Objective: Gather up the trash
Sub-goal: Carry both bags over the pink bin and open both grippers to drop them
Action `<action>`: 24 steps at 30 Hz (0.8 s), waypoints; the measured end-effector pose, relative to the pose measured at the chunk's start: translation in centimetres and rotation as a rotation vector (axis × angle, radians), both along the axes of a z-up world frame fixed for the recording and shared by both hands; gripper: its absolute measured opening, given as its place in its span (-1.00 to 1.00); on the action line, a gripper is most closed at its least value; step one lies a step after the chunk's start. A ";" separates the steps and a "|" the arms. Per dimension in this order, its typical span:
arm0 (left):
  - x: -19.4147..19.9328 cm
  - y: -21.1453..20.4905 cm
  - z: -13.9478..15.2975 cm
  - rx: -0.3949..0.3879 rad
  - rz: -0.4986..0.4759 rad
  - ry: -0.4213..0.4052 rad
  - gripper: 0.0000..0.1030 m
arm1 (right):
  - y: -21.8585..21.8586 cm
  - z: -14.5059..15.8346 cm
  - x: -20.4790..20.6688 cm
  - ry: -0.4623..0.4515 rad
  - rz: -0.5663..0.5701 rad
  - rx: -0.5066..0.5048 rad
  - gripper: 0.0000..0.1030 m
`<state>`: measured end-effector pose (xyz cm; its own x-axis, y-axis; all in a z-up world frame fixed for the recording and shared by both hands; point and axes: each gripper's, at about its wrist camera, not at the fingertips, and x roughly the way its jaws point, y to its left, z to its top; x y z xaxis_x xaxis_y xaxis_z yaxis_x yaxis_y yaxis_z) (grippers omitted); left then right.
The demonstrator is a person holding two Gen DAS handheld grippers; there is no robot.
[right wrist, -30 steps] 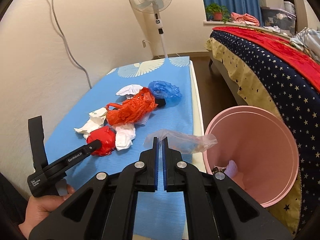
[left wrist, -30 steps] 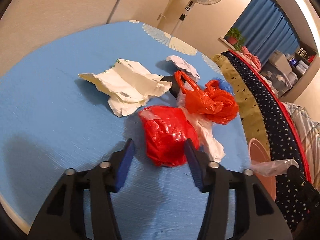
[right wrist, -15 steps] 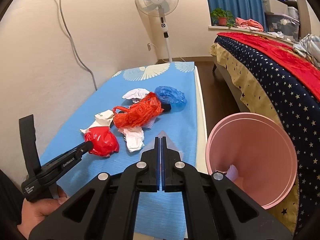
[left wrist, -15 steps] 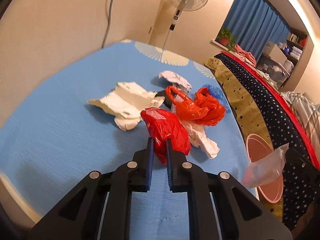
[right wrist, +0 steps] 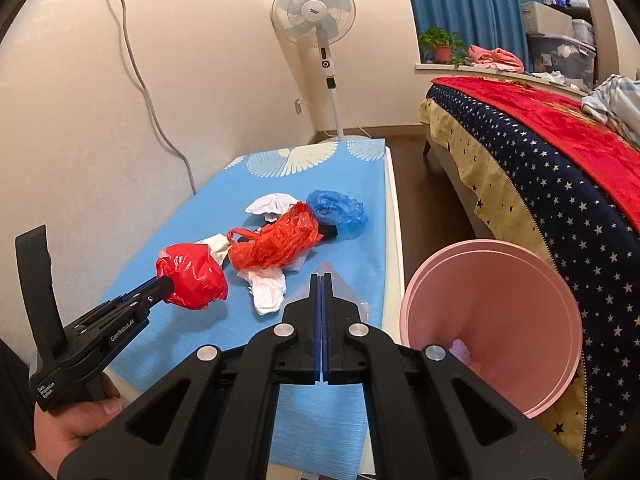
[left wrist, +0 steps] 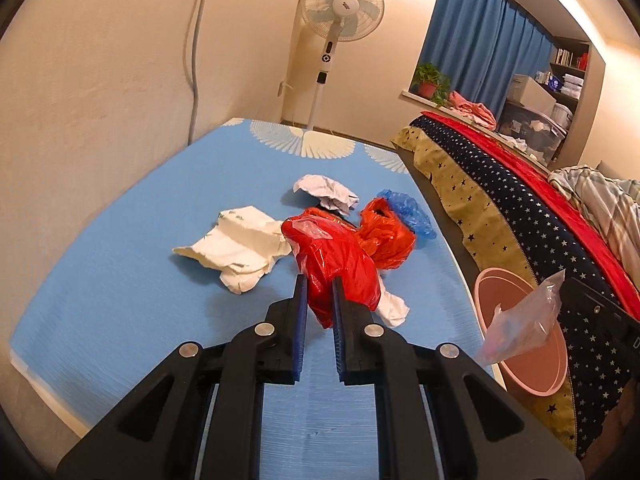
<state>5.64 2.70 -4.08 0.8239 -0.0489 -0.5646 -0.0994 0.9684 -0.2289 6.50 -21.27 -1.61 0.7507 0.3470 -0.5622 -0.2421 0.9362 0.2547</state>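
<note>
The left claw [left wrist: 319, 296] pinches a red bag [left wrist: 340, 264] between its blue pads and holds it lifted above the blue tabletop [left wrist: 120, 272]. From the right wrist view the same left claw [right wrist: 170, 286] shows white lettering on its side; it looks like "GenRobot.AI", and the print lower on the handle is too small to read. The right claw [right wrist: 321, 280] is pressed together on a clear bag [right wrist: 340, 284], which hangs over the pink bin [left wrist: 532, 360] in the left wrist view, where the clear bag [left wrist: 524, 324] shows whole.

The bin [right wrist: 492, 320] stands just beside the tabletop edge, against the starred bed cover [right wrist: 560, 208], with some pale scrap inside.

On the tabletop lie an orange bag [right wrist: 276, 246], a blue bag [right wrist: 338, 210], crumpled white paper [left wrist: 236, 248], a white wad [left wrist: 326, 192] and a white scrap [right wrist: 268, 290], all close together.

A standing fan [right wrist: 314, 10] behind carries a small dark label at its hub, unreadable.
</note>
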 end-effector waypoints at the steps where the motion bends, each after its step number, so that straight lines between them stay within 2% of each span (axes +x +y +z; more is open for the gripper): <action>1: -0.1 -0.1 0.1 0.006 -0.002 -0.002 -0.77 | -0.1 0.1 0.0 -0.002 -0.002 0.001 -1.00; 12: 0.2 -2.2 1.6 0.063 -0.038 -0.026 -0.77 | -1.5 1.2 0.0 -0.026 -0.034 0.001 -1.00; 24: 1.3 -6.2 2.0 0.075 -0.120 -0.052 -0.78 | -5.8 1.7 1.3 -0.031 -0.163 0.030 -1.00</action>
